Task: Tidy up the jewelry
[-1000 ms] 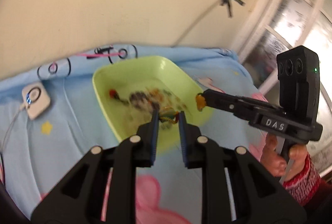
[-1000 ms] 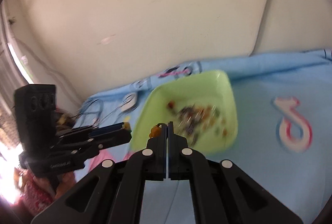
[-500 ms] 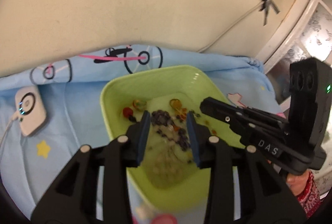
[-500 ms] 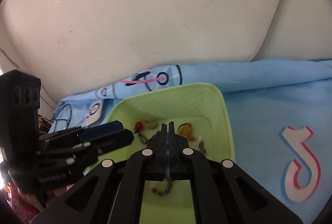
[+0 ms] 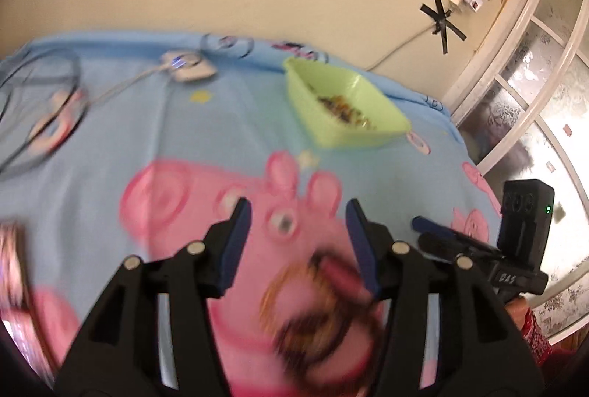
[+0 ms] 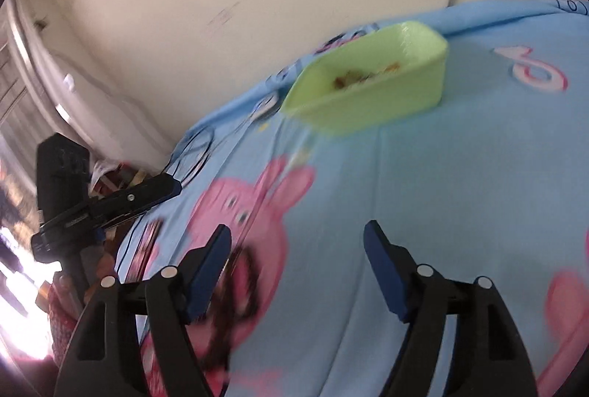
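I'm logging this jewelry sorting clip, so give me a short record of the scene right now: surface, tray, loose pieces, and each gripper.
surface: blue cartoon-print sheet
tray: green tray, far side of the sheet, holds small jewelry
loose pieces: blurred bracelets on the sheet near the left gripper
left gripper: jaws have just been opening, nothing between the pads
right gripper: jaws have just been opening, nothing between the pads
other: white device with cable

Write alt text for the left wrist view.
Open black left tongs with blue pads hover over a blurred heap of brown and dark beaded jewelry on a light blue cartoon-pig blanket. Farther back sits a light green plastic tray holding more jewelry; the right tongs reach in from the right edge.
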Demonstrator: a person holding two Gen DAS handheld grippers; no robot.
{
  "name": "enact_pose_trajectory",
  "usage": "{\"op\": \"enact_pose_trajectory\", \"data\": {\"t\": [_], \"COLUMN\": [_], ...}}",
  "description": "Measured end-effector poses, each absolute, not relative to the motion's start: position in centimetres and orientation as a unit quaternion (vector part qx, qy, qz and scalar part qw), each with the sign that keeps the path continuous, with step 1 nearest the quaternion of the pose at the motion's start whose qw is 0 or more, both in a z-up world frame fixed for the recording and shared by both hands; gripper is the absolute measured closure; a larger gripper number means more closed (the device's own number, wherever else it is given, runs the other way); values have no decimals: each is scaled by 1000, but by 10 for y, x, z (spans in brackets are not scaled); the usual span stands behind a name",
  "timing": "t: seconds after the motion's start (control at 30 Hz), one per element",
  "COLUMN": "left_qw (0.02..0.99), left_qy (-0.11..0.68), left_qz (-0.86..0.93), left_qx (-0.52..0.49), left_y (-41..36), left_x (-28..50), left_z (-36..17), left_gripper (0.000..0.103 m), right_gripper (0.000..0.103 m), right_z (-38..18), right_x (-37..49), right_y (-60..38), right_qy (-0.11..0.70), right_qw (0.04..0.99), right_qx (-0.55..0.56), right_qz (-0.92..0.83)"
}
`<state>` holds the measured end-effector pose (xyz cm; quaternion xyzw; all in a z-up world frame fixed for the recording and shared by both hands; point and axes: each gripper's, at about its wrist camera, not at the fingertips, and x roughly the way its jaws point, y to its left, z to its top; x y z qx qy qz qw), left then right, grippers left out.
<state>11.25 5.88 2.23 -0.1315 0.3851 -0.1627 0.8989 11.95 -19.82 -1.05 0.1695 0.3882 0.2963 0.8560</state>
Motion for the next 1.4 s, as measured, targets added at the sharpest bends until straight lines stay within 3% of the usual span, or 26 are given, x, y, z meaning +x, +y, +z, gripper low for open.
{"op": "enact_pose_trajectory", "data": {"t": [0.1,0.17,0.23,0.33,0.47,0.63,0.7,0.87,1.1,1.4], "left_qw": [899,890,885,878,872,860,852,858,872,870], "left_qy": [385,399,405,408,418,434,440,431,395,404], "left_qz": [-153,-159,-162,-177,-189,-196,-203,-203,-232,-258], "left_qx": [-139,-156,-164,-174,-170,-186,-198,-194,-172,-112], "left_y": [74,80,82,80,72,68,69,66,47,-26], "left_x": [82,70,64,57,53,56,56,51,49,125], "left_z": [10,0,-7,-12,-19,-32,-41,-35,3,15], "left_gripper": [52,52,52,52,52,72,85,93,93,93], "right_gripper": [53,58,82,103,103,103,103,103,103,103], "right_z": [-13,-17,-18,-13,-4,-6,-9,-8,20,22], "right_x": [104,103,102,100,93,95,98,94,92,134], "right_y": [-192,-188,-182,-168,-139,-112,-103,-107,-140,-191], "right_qy": [400,414,422,426,421,428,433,425,379,380], "right_qw": [845,831,825,817,815,818,815,820,833,861], "right_qx": [176,193,190,177,130,81,67,60,121,129], "right_qz": [309,319,324,347,377,375,379,379,385,312]}}
